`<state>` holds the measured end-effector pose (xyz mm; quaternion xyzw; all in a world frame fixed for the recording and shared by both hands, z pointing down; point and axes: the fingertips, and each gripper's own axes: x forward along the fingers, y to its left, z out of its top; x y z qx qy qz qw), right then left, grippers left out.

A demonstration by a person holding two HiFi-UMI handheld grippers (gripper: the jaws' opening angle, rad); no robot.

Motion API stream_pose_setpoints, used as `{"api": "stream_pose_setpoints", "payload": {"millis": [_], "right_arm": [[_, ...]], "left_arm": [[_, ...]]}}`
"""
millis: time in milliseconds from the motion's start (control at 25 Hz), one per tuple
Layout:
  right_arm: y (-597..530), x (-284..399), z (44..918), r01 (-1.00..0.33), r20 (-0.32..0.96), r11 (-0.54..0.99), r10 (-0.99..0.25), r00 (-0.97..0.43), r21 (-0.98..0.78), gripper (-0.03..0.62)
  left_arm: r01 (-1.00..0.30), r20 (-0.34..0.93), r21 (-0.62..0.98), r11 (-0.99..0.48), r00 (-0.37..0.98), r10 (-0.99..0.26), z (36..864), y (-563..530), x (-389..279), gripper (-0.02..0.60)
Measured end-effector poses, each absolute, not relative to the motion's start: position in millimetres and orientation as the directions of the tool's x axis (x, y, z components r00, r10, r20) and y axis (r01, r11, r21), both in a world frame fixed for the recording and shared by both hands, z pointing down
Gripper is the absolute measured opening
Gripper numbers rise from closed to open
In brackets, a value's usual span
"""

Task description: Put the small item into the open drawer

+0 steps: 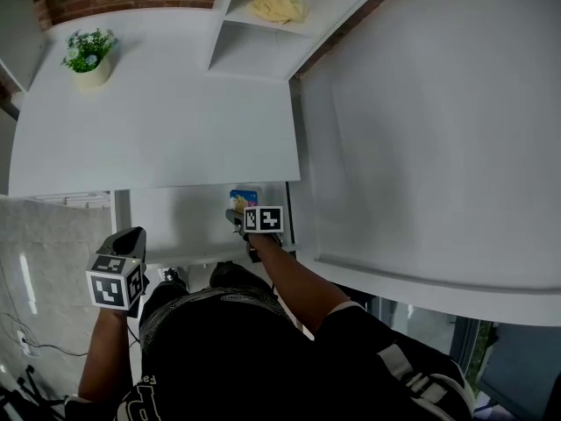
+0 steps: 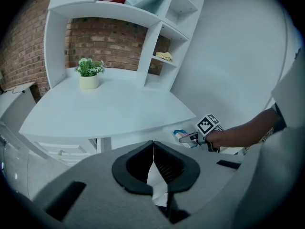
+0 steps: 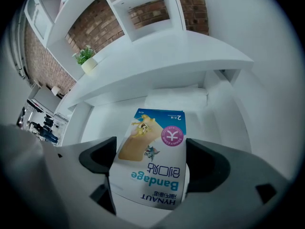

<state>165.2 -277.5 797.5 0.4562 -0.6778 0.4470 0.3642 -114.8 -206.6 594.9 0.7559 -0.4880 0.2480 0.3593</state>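
**Bandage box over the drawer, release comes next**

Nearest us, our left gripper point(image 2: 153, 166) hangs idle off the drawer's left edge, jaws pressed together on nothing. Our right gripper point(image 1: 238, 216) is clamped on the sides of the small white-and-blue cardboard bandage box point(image 3: 151, 161), which it holds over the right side of the open white drawer point(image 3: 105, 120), just under the white desk's point(image 1: 158, 121) front edge. We reckon this is the placing step: lower a touch, spread the jaws, and mind the drawer's right wall. A little green potted plant point(image 1: 89, 58) sits at the desk's far left corner.
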Motion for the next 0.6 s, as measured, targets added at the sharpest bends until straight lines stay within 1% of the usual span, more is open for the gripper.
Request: {"api": "stream_pose_setpoints", "payload": {"millis": [200,440,600], "right_arm": [[-281.6,170.6,817.3,-0.952,0.917,0.172,-0.271,-0.293,-0.254,0.453],[-284.8,168.6,836.0,-0.949,0.929,0.204,-0.237,-0.285,-0.239,0.454],[-283.0,164.6,845.4,-0.946,0.936,0.215,-0.203,-0.288,-0.244,0.453]], "left_arm": [[-0.926,0.735,0.301,-0.23,0.379,-0.563,595.3,-205.8,-122.4,0.018],[-0.938,0.75,0.283,-0.202,0.347,-0.562,594.7,-204.7,-128.3,0.018],[-0.937,0.761,0.291,-0.195,0.35,-0.546,599.2,-200.3,-123.7,0.018]]}}
